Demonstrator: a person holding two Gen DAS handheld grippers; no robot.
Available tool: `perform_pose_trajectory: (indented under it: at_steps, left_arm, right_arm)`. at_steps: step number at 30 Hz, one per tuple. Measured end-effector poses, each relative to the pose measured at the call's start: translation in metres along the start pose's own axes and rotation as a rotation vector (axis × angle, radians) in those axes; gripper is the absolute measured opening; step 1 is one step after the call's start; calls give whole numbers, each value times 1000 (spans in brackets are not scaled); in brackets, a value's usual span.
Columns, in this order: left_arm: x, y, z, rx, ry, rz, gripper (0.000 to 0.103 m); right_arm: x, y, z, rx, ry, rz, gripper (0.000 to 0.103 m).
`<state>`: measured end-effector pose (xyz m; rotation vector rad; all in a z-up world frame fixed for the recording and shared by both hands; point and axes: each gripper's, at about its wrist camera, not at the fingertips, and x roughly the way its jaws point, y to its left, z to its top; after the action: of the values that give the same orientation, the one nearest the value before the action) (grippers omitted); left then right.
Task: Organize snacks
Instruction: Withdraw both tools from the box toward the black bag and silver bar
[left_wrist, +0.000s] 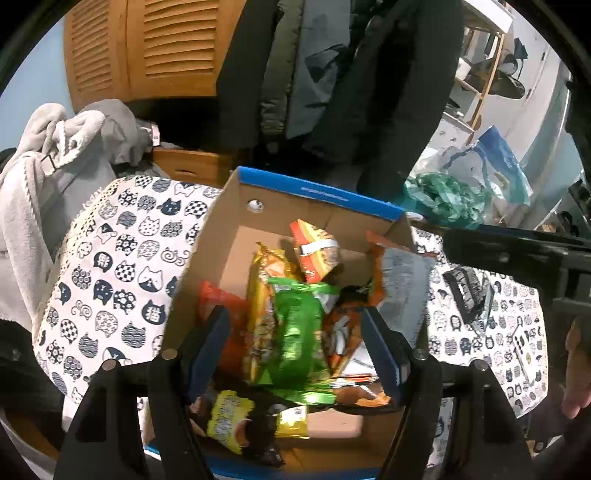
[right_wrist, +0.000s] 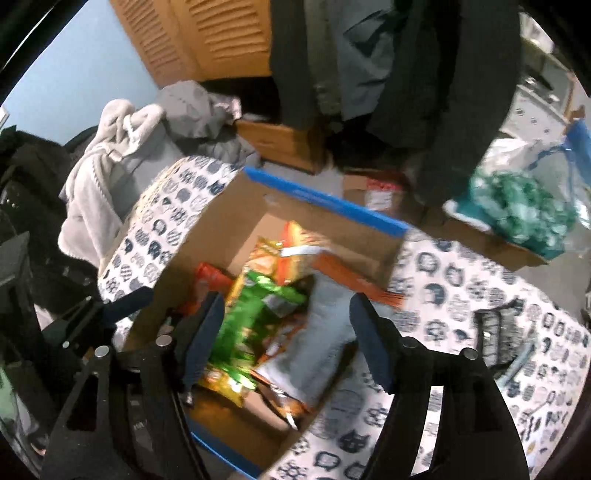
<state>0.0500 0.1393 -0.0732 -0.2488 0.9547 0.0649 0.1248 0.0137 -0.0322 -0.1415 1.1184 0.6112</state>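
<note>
The left gripper (left_wrist: 295, 343) hangs over the cardboard box (left_wrist: 314, 192), jaws spread apart and empty; the green snack bag (left_wrist: 299, 332) sits right below, between its fingers, likely the next pick. The right gripper (right_wrist: 286, 332) hovers alongside, also spread wide with nothing held, above a grey packet (right_wrist: 325, 332) leaning on the box's near wall. The snacks are heaped loosely, so the box probably serves as their collecting bin. Beyond lies the cat-print cloth (left_wrist: 110, 258). Motion blur smears the labels, and lower packets are buried.
</note>
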Motion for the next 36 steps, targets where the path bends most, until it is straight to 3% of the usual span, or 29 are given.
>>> perform_pose_trajectory:
  at_steps: [8,21,26,36]
  left_arm:
    - [-6,-31,0,26,-21,-42,74]
    - [-1,-109,7,121,-7,-82,78]
    - [12,-145,6,189,18,-79,78]
    - [55,-194,4,229,125,-110,81]
  right_arm:
    - [-33,-48,-21,51,-31,-69,73]
    - [-48,-153,-58,200,-27,-166,73]
    - [-46,-193,-73,270,-14,-190,73]
    - [-18,-267,-105,384,56,-234,73]
